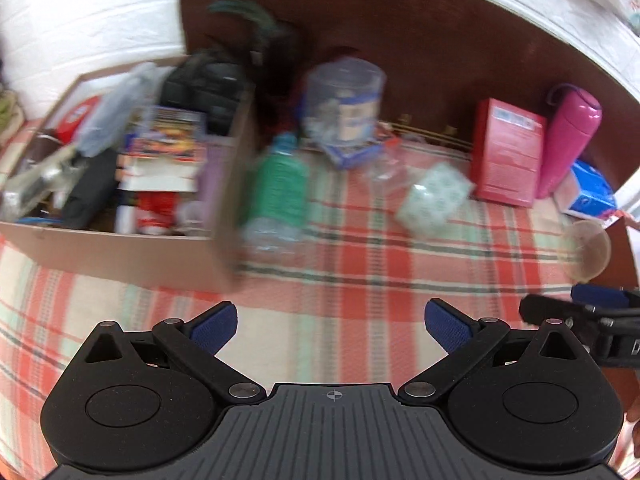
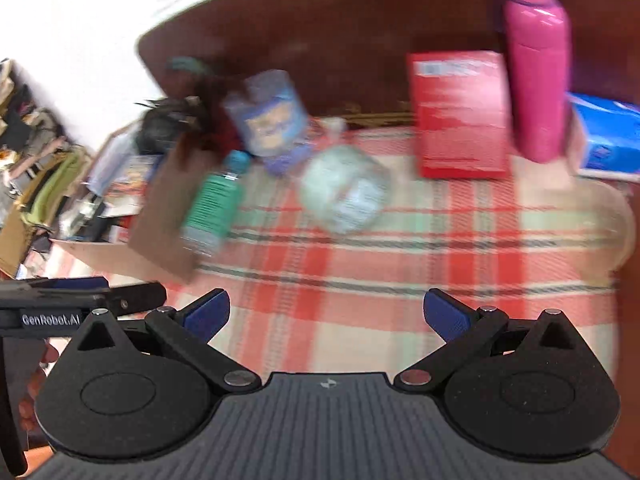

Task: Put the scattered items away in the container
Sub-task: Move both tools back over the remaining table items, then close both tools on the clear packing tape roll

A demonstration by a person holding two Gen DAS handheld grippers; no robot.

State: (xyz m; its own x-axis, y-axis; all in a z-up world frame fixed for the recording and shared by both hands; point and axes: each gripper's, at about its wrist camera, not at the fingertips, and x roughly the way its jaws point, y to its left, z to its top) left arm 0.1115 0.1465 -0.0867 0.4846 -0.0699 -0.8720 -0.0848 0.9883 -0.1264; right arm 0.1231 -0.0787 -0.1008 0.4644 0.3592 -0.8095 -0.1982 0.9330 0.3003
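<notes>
A cardboard box (image 1: pixel 120 252) (image 2: pixel 160 236) stuffed with several items sits at the left on the plaid cloth (image 1: pixel 360 264). Leaning by its right wall is a green-labelled bottle (image 1: pixel 278 192) (image 2: pixel 214 204). Further right lie a pale tissue pack (image 1: pixel 434 198) (image 2: pixel 344 188), a clear tub with a blue label (image 1: pixel 344 108) (image 2: pixel 268 114), a red box (image 1: pixel 506 152) (image 2: pixel 460 114) and a pink flask (image 1: pixel 568 140) (image 2: pixel 538 76). My left gripper (image 1: pixel 330 326) is open above the cloth, holding nothing. My right gripper (image 2: pixel 326 316) is open too, nothing in it. Both views are blurred.
A dark wooden headboard (image 1: pixel 400 24) (image 2: pixel 340 32) stands behind the items. A blue and white pack (image 1: pixel 592 192) (image 2: pixel 608 140) lies at the far right. A clear round lid (image 1: pixel 588 248) rests near the cloth's right edge. The other gripper shows at the frame edge (image 1: pixel 592 320) (image 2: pixel 80 304).
</notes>
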